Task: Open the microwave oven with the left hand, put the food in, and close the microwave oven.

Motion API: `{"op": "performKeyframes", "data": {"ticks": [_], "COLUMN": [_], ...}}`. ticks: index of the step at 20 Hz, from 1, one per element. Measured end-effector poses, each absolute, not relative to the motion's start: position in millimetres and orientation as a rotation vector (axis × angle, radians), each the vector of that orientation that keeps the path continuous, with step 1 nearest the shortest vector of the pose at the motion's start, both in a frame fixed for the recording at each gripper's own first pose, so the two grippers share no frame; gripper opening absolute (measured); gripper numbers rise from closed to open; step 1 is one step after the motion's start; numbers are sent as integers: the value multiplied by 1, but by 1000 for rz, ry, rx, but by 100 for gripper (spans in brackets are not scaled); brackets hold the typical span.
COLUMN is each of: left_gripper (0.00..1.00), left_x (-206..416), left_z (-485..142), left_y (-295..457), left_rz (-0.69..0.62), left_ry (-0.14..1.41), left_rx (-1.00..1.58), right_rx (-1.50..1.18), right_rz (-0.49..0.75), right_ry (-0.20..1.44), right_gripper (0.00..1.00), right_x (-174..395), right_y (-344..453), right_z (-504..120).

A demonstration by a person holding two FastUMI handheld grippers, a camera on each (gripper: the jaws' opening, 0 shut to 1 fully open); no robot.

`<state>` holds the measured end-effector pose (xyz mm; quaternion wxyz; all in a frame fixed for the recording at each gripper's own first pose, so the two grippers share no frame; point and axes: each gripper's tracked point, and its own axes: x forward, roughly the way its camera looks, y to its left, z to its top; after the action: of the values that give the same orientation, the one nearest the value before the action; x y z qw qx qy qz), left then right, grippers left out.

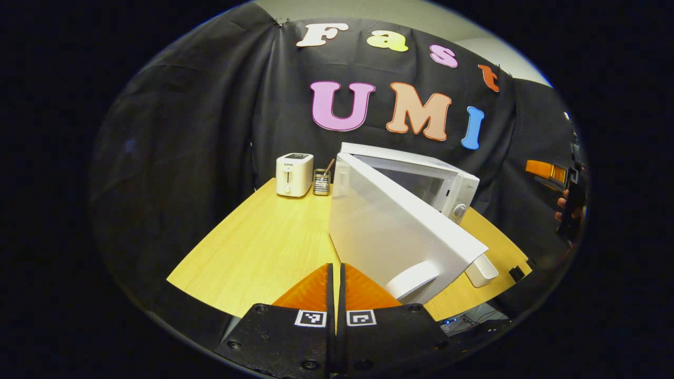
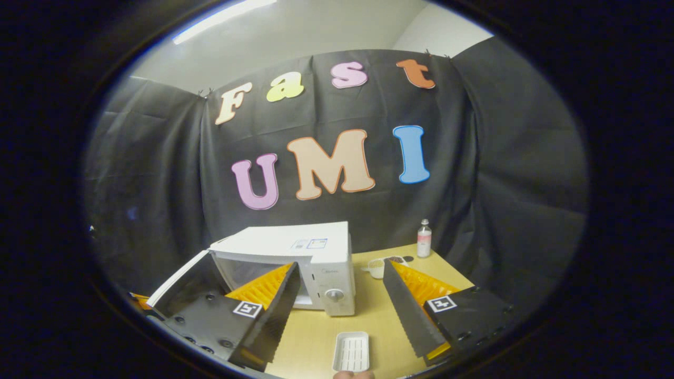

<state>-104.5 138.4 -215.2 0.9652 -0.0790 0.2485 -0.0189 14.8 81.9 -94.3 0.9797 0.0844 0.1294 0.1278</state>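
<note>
On the table [image 1: 253,247] the microwave [image 2: 321,252] is seen with its door [image 1: 389,231] swung wide, so the opening step is judged done. Left gripper [image 1: 336,287] is held low, just beside the door's near edge, fingers pressed together with nothing between them; the door is no longer needed, so it is likely parked there to keep the door from swinging back.

Right gripper [image 2: 337,305] is held with fingers spread wide, nothing gripped. It is aimed down at the tray [image 2: 351,351], which lies on the table in front of the microwave, near its control side. The tray is taken to be the food item; whether anything sits in it cannot be told, since it is small and at the picture's edge. The spread is set for straddling the tray's sides.

Cavity is left unobstructed, so a straight path from tray to opening is available.

A toaster [image 1: 294,175] and a small holder [image 1: 321,181] are placed at the far left corner; a bottle [image 2: 424,239] and a cup [image 2: 376,268] stand behind on the right, all well apart from the work zone.

Remaining: tray pickup, insertion, door closing.
</note>
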Motion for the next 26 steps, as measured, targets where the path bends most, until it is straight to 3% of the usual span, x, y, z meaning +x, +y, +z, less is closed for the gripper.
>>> {"op": "performKeyframes", "data": {"ticks": [2,3,10,11,19,26], "left_gripper": [0,0,0,0,0,0], "left_x": [-100,-98,-76,-75,-42,-3], "left_z": [-212,-209,-222,-224,-227,-230], "left_y": [124,121,60,51,-8,-42], "left_rz": [-61,-70,-225,-246,-414,-466], "left_ry": [495,489,508,515,513,505], "left_rx": [-149,-129,-104,-94,-17,-51], "right_rx": [165,163,142,136,97,57], "right_rz": [252,248,214,212,146,130], "right_ry": [256,256,235,233,228,243], "right_gripper": [87,97,97,87,87,87], "right_x": [15,14,10,9,-5,-22], "right_y": [79,77,60,61,30,20], "right_z": [-95,-94,-87,-88,-85,-85]}}
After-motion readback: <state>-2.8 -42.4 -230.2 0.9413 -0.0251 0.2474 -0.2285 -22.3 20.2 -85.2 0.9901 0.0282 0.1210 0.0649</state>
